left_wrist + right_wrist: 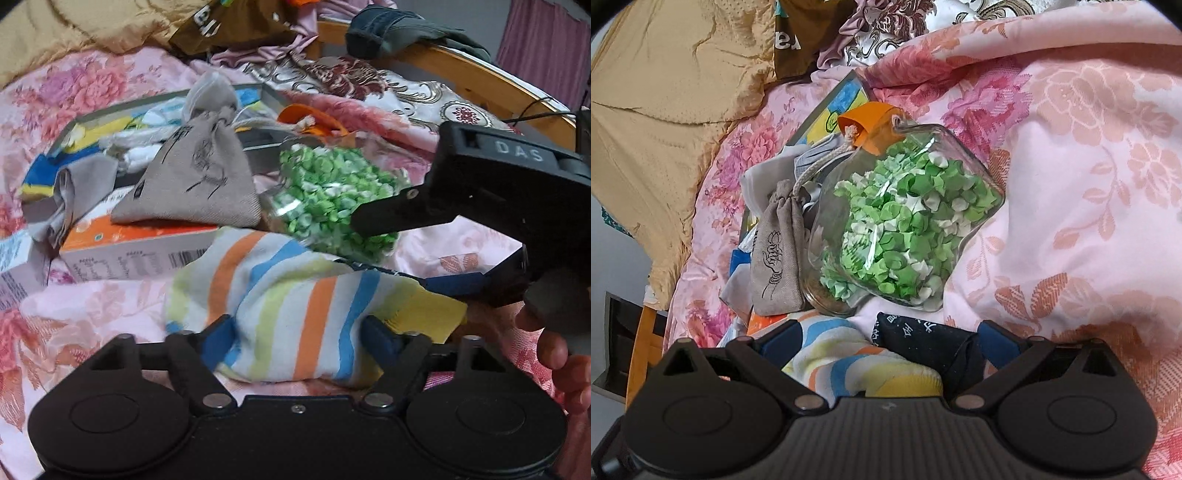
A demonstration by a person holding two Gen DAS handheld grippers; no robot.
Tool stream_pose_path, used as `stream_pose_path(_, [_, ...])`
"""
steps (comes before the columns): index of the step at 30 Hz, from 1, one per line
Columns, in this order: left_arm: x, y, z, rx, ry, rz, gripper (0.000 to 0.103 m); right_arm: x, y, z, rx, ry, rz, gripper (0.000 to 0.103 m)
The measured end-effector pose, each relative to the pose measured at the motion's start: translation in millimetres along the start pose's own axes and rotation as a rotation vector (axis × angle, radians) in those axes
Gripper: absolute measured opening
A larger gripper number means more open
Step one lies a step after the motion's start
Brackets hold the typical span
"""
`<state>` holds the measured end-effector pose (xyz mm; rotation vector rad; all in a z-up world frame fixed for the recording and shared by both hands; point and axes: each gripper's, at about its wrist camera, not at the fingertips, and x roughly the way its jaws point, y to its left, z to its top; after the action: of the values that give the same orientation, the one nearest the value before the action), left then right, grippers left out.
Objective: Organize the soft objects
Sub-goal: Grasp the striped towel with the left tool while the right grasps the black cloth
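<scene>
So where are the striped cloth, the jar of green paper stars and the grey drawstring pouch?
striped cloth (295, 317): left wrist view, its middle.
jar of green paper stars (905, 229): right wrist view, glass side.
grey drawstring pouch (195, 184): left wrist view, printed front.

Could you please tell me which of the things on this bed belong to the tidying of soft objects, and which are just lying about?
Part of the job:
- striped cloth, between the left tongs
- dark printed cloth, between the right tongs
- grey drawstring pouch

Just lying about:
- glass jar of green paper stars
- orange and white box
- floral bedspread
</scene>
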<state>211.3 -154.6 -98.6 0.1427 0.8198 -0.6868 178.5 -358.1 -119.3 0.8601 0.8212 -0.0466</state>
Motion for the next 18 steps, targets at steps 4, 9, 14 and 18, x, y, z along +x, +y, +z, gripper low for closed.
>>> stream_pose_path(4, [-3,10,-4,-0.031,-0.005,-0.014,0.061,3,2,-1,-0.013,0.009,-0.003,0.103])
stream_pose_path(9, [-10,20,-11,-0.067,-0.013,-0.019,0.042,6,3,-1,0.002,0.018,0.014,0.103])
stream_pose_path(14, [-22,23,-16,-0.114,-0.037,0.012,0.027,10,7,-5,-0.038,0.037,-0.006,0.096])
stream_pose_path(18, [-32,28,-17,-0.168,-0.051,0.047,0.022,9,10,-9,-0.055,0.041,-0.015,0.078])
